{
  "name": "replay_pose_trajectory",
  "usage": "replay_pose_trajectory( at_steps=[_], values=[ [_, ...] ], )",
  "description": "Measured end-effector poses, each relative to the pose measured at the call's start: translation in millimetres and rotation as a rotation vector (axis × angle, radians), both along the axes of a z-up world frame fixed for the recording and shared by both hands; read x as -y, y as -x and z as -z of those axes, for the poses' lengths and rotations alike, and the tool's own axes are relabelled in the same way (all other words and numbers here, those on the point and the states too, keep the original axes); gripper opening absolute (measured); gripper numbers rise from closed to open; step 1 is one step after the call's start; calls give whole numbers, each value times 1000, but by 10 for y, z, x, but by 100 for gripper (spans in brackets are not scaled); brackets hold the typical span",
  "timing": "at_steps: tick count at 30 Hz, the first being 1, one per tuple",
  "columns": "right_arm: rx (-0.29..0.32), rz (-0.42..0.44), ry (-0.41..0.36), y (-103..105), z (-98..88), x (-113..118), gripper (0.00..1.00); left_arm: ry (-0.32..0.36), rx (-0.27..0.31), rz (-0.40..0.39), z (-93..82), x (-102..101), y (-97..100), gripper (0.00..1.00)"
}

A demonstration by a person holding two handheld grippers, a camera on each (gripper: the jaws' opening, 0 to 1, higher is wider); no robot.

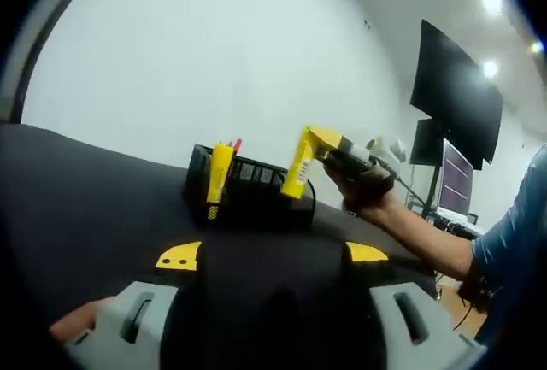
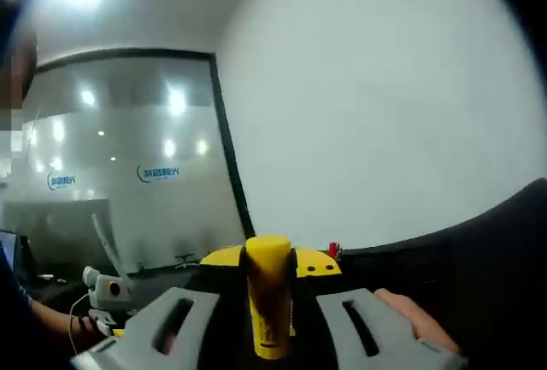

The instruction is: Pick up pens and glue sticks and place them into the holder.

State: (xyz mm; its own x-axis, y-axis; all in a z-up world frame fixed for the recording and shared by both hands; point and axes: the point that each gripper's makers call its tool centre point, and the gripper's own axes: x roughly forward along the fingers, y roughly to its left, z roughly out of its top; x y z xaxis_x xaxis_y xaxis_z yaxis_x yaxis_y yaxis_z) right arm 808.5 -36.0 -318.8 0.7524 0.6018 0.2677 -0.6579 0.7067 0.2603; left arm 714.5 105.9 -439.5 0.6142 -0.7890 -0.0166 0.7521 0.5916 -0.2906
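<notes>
A black mesh holder (image 1: 252, 189) stands on the black table (image 1: 85, 208). Upright in its left end are a yellow glue stick (image 1: 220, 173) and a red pen (image 1: 237, 143). From the right, my right gripper (image 1: 318, 143) holds a second yellow glue stick (image 1: 297, 178) tilted over the holder's right end. In the right gripper view that glue stick (image 2: 269, 302) stands upright with the right gripper (image 2: 269, 272) shut on it, and a red pen tip (image 2: 332, 250) peeks up behind. My left gripper (image 1: 272, 255) is open with nothing in it, low over the table, short of the holder.
A person's hand (image 1: 367, 190) and blue sleeve (image 1: 513, 242) carry the right gripper. Dark monitors (image 1: 457, 88) stand beyond the table at the right. A glass partition (image 2: 128, 173) and a white wall (image 2: 385, 114) lie behind. A thumb (image 1: 77, 323) rests on the left gripper.
</notes>
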Motion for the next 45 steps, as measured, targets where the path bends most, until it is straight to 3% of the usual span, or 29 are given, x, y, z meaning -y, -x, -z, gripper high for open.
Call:
replay_pose_trajectory(
  at_steps=[13, 18, 28, 45],
  values=[
    [11, 12, 72, -237, 48, -296, 17, -25, 22, 16, 12, 41, 51, 66],
    [16, 13, 133, -282, 139, -461, 17, -21, 26, 16, -3, -46, -53, 66],
    [57, 68, 259, -374, 301, -624, 17, -10, 36, 21, -36, -11, -9, 65],
    [30, 111, 244, -431, 476, -575, 17, -13, 42, 33, -40, 39, 72, 65]
  ],
)
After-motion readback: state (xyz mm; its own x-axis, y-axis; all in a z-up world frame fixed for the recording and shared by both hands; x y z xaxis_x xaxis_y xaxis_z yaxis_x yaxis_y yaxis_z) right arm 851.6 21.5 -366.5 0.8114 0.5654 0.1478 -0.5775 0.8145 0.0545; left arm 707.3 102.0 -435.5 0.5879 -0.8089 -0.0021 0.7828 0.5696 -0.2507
